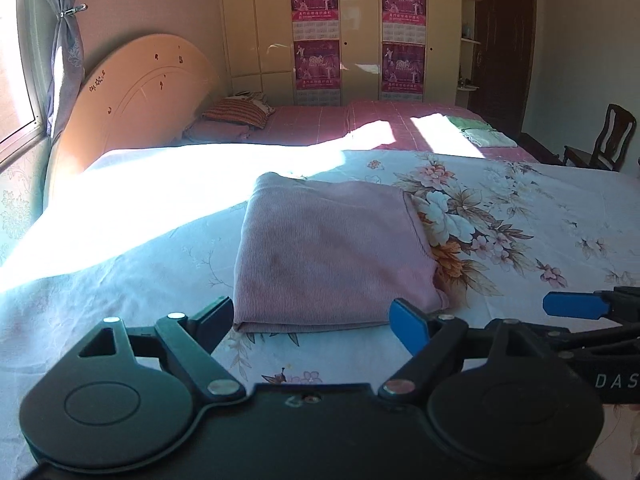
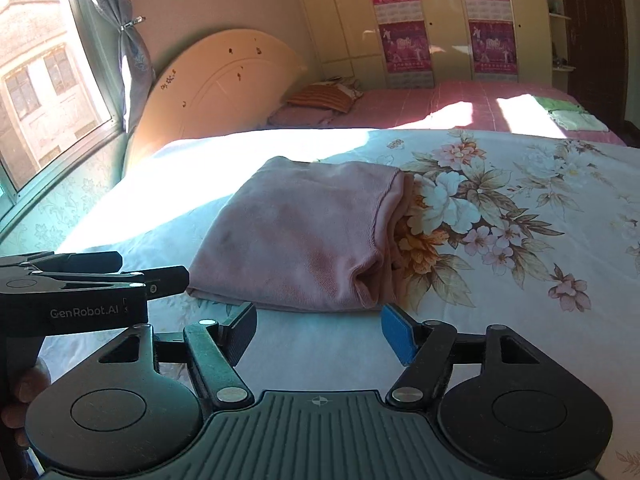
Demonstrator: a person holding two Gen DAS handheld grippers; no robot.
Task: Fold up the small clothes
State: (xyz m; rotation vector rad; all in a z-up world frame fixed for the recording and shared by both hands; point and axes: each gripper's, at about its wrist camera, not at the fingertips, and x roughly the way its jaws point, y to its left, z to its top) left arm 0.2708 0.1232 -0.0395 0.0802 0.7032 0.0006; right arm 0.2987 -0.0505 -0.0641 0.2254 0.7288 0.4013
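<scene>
From the left wrist camera, the folded dusty-pink ribbed knit garment (image 1: 332, 252) lies flat on the white floral-print bedsheet (image 1: 520, 216), a tidy rectangle several layers thick. The left tongs (image 1: 311, 322) stand wide open and empty just short of the garment's near edge, black finger toward its near-left corner, blue-padded finger at its near-right corner. Beside the garment's near-right corner, low over the sheet, the right tongs (image 1: 576, 304) come in side-on; only one blue pad shows there, so their state cannot be read from this view. Well beyond the garment, on the pink checked bedspread (image 1: 360, 124), sits a small stack of pale green folded clothes (image 1: 480, 132).

From the right wrist camera, the same garment (image 2: 304, 236) lies straight ahead, and the right tongs (image 2: 316, 332) are spread wide with nothing between them, just short of its near edge. Its right side shows the loose layered ends and a rolled opening; its near edge and left side read as closed folds. The left tongs (image 2: 156, 276) appear side-on by the garment's near-left corner.

Judging by the look, the knit is light, soft and limp, not fragile, with enough texture that the pads should not slip. It will sag and spill open if lifted by the top layer alone. The better hold is likely the near folded edge at both corners, pinching through all layers, away from the open right side where layers could part.
</scene>
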